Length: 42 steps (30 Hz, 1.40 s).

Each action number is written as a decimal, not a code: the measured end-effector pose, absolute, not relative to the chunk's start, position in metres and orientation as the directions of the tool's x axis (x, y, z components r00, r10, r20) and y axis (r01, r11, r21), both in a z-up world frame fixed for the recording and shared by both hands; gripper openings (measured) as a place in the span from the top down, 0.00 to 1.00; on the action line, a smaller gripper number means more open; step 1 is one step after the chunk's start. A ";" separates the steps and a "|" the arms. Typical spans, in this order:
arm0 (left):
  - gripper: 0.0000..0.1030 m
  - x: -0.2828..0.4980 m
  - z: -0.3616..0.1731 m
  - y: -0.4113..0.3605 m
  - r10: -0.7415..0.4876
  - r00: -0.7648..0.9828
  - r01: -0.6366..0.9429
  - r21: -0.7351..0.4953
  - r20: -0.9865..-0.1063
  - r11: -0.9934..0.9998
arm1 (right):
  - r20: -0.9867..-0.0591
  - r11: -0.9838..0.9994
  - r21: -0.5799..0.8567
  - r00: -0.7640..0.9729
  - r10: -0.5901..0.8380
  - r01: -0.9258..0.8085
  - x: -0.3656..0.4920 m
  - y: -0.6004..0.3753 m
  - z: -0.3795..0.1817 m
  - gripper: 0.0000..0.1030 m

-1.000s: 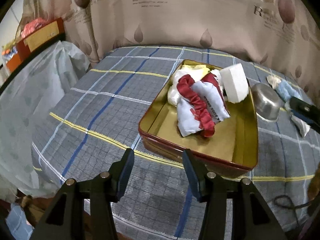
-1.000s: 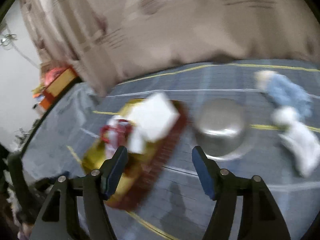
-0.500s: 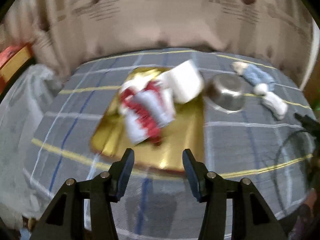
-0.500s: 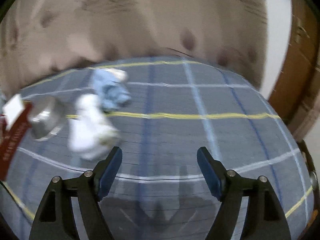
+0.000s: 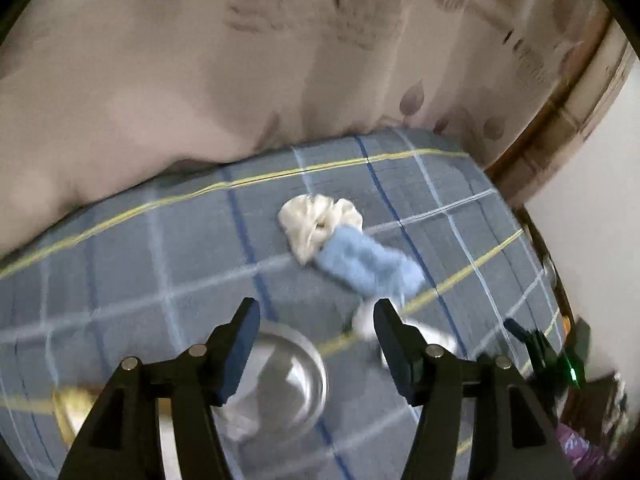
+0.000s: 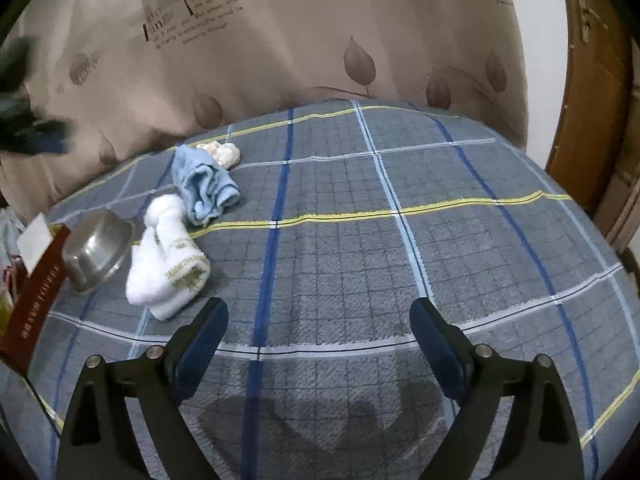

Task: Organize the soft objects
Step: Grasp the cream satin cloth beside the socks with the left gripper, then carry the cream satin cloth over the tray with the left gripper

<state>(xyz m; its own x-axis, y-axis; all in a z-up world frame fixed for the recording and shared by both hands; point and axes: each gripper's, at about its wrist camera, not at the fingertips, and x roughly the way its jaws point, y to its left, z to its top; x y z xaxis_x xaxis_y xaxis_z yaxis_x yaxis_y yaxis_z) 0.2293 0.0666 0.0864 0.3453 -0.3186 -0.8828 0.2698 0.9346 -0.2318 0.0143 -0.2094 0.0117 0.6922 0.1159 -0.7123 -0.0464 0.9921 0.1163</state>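
Observation:
A light blue cloth (image 5: 366,266) lies on the plaid table, with a cream scrunchie (image 5: 316,222) at its far end. A white rolled towel (image 5: 362,322) peeks out behind my left gripper's right finger. My left gripper (image 5: 314,314) is open and empty, above the steel bowl (image 5: 280,380). In the right wrist view the blue cloth (image 6: 204,186), the scrunchie (image 6: 222,152) and the white towel (image 6: 168,266) lie at the left. My right gripper (image 6: 318,312) is open and empty over bare cloth, to the right of the towel.
The steel bowl (image 6: 98,248) stands beside a red tin (image 6: 34,300) that holds a white sponge (image 6: 34,242). A leaf-print curtain (image 6: 320,40) hangs behind the table. A wooden door (image 6: 592,92) is at the right. The table edge curves away at the right.
Both grippers have swung to the right. The left one has left the gold tin and now faces the bowl and the cloths. The right view has steadied over the table.

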 end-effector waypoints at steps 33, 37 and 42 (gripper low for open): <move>0.95 0.354 -0.002 0.077 -0.247 0.322 0.023 -0.253 -0.914 0.967 | -0.687 0.966 0.216 0.682 0.252 -0.140 0.012 -0.210 0.015 0.09; 0.95 0.325 0.014 0.108 -0.186 0.373 -0.051 -0.221 -0.909 0.974 | -0.688 0.967 0.214 0.682 0.249 -0.137 0.013 -0.210 0.014 0.09; 0.95 0.275 0.032 0.147 -0.073 0.413 -0.124 -0.136 -0.908 0.983 | -0.695 0.969 0.208 0.676 0.244 -0.135 0.015 -0.209 0.013 0.09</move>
